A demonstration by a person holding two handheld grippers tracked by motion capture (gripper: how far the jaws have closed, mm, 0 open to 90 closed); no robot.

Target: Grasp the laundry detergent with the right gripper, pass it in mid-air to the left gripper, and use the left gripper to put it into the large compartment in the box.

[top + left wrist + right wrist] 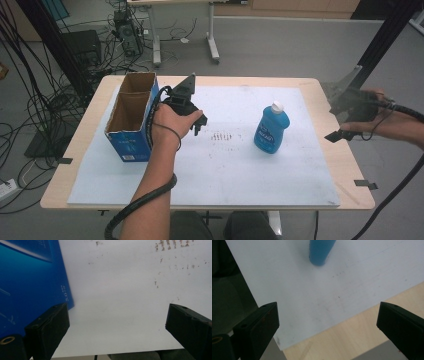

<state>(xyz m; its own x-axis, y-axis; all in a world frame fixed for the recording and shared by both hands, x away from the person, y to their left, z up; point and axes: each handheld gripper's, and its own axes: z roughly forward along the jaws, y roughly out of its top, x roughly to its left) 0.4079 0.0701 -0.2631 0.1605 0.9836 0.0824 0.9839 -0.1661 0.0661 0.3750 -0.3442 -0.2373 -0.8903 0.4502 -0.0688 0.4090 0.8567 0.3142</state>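
On the tabletop (330, 155) a white sheet (225, 165) covers most of the wood, and the blue bottle (271, 131) standing upright on it serves as the marker for everything else. Farthest to the left of the bottle stands an open blue cardboard box (131, 116), upright, its two compartments showing bare brown insides. Just right of the box, still well to the left of the bottle, the left claw (199, 125) hangs over the sheet in the person's left hand (172, 122); in the left gripper view its jaws stand wide apart with nothing between them, one jaw close beside the box's blue wall (30, 282), though contact cannot be told. Between that claw and the bottle lies a patch of small dark specks (225, 136) on the sheet. The bottle has a white cap and a printed label, and nothing touches it. To the right of the bottle, past the sheet's edge, the right claw (336, 135) is held above the tabletop's right rim, blurred in the high view; in the right gripper view its jaws are spread wide and empty, with the bottle's base (320, 252) well ahead of them.
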